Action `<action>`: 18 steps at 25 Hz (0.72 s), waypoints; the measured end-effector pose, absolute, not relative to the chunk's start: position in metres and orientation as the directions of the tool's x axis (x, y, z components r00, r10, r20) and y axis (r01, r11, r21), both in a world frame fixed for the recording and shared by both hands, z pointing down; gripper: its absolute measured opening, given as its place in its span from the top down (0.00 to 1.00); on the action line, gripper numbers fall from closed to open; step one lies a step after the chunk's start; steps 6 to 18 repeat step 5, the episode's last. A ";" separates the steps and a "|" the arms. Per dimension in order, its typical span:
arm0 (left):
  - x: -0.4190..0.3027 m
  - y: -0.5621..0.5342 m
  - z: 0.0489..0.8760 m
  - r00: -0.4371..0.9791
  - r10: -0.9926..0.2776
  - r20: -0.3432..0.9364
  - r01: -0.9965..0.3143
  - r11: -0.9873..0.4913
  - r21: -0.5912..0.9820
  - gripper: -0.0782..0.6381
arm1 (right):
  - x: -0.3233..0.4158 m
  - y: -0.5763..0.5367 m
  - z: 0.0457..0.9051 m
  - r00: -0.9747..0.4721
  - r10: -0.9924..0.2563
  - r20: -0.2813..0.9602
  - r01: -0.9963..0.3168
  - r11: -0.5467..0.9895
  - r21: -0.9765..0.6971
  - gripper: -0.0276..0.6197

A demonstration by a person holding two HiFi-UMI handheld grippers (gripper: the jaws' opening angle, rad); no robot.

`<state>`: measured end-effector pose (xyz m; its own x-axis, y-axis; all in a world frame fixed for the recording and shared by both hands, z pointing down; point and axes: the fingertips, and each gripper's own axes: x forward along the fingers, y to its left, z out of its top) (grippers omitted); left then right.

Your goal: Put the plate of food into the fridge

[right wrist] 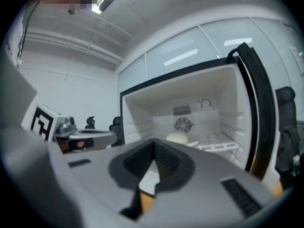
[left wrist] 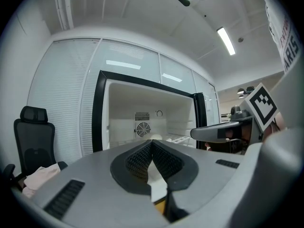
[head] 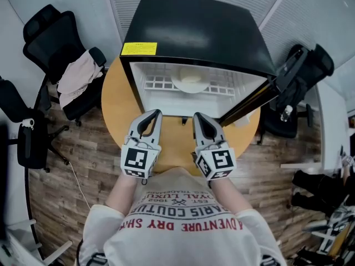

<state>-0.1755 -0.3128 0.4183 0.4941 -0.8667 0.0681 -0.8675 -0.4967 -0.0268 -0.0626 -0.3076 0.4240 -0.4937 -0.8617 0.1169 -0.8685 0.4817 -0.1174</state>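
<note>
A black mini fridge stands open on a round wooden table. Inside it, a white plate with a pale mound of food rests on the white wire shelf. In the right gripper view the plate of food sits deep in the white interior, just beyond the jaws. My left gripper and right gripper are side by side over the table in front of the opening, a short way from the plate. Both are shut and hold nothing: the left gripper and the right gripper show their pads meeting.
The fridge door swings out to the right. A black office chair draped with clothing stands left of the table. Another black chair is behind the door on the right. The floor is wood.
</note>
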 end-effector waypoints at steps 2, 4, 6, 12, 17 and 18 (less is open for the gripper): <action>-0.177 -0.313 0.419 0.492 -0.868 0.069 -0.869 -0.495 -0.023 0.85 | -0.064 -0.308 0.425 -0.496 -0.860 0.119 -0.867 0.485 -0.111 0.91; -0.177 -0.313 0.419 0.493 -0.867 0.070 -0.868 -0.496 -0.020 0.84 | -0.066 -0.308 0.426 -0.495 -0.860 0.120 -0.868 0.486 -0.103 0.91; -0.177 -0.313 0.420 0.494 -0.867 0.070 -0.868 -0.496 -0.019 0.84 | -0.066 -0.308 0.427 -0.494 -0.861 0.121 -0.869 0.485 -0.099 0.91; -0.177 -0.313 0.420 0.494 -0.867 0.070 -0.868 -0.496 -0.019 0.84 | -0.066 -0.308 0.427 -0.494 -0.861 0.121 -0.869 0.485 -0.099 0.91; -0.177 -0.313 0.420 0.494 -0.867 0.070 -0.868 -0.496 -0.019 0.84 | -0.066 -0.308 0.427 -0.494 -0.861 0.121 -0.869 0.485 -0.099 0.91; -0.177 -0.313 0.420 0.494 -0.867 0.070 -0.868 -0.496 -0.019 0.84 | -0.066 -0.308 0.427 -0.494 -0.861 0.121 -0.869 0.485 -0.099 0.91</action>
